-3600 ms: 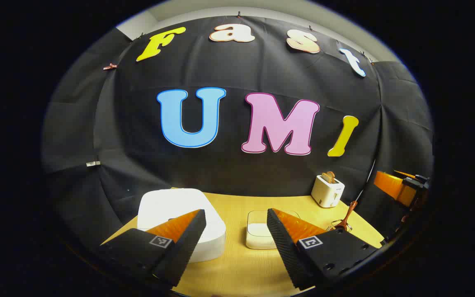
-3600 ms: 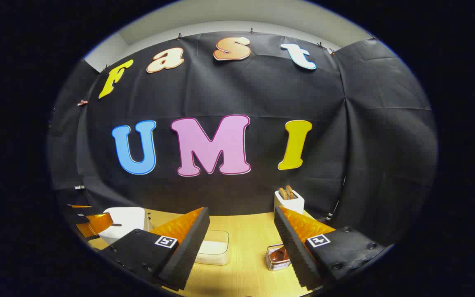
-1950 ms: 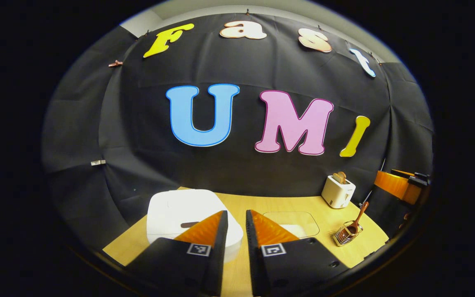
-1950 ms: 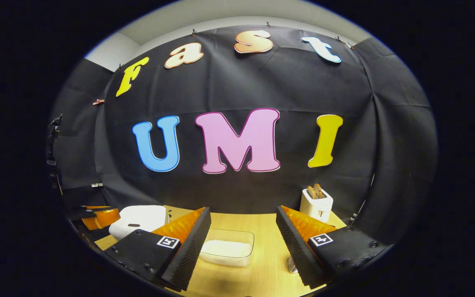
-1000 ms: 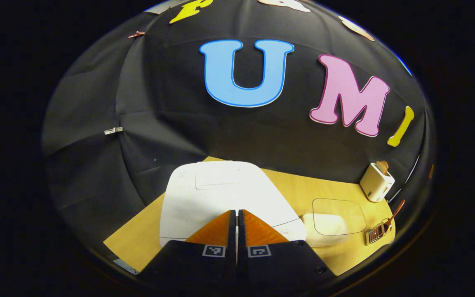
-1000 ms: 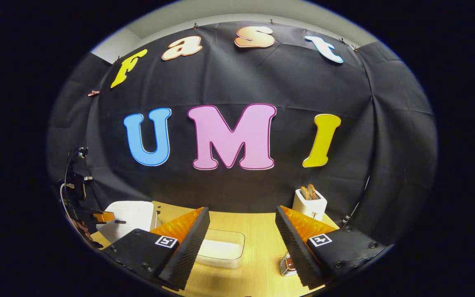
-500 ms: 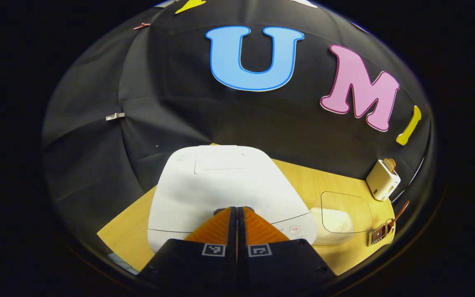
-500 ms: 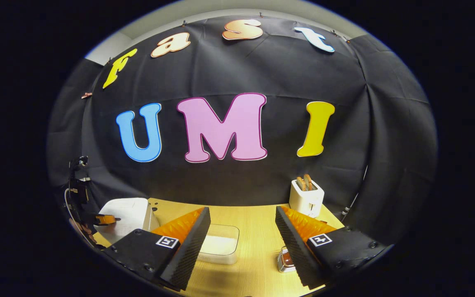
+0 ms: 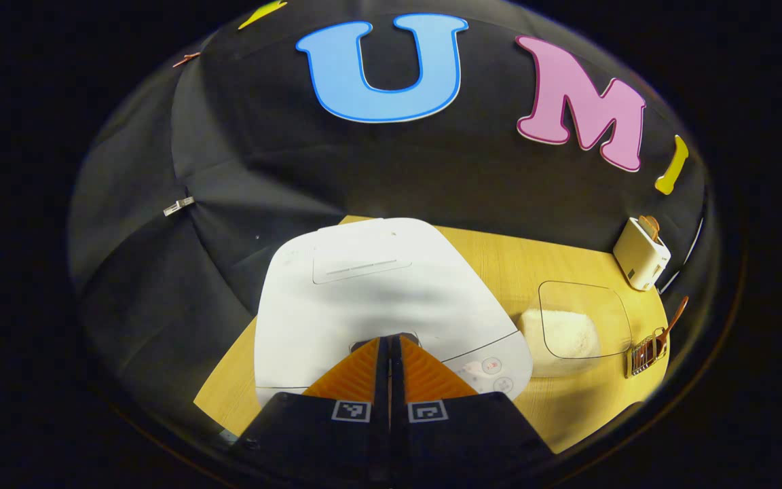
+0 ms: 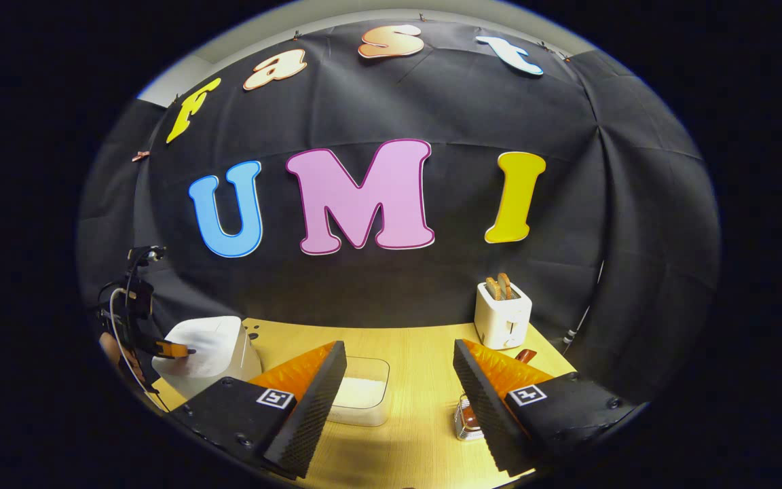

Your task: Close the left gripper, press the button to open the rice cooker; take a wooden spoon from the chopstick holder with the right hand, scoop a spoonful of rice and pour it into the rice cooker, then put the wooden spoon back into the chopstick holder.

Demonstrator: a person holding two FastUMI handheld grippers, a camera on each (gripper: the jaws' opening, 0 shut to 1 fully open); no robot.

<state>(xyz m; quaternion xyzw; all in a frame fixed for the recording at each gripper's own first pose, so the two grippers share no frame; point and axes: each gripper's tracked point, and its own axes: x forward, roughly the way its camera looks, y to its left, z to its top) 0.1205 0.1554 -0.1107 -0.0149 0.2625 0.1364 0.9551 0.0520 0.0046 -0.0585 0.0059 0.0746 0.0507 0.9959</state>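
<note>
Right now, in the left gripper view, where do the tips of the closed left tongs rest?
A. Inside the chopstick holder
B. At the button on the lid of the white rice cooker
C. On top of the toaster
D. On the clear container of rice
B. The left tongs are shut and their tips meet the dark button on the closed lid of the rice cooker.
</note>
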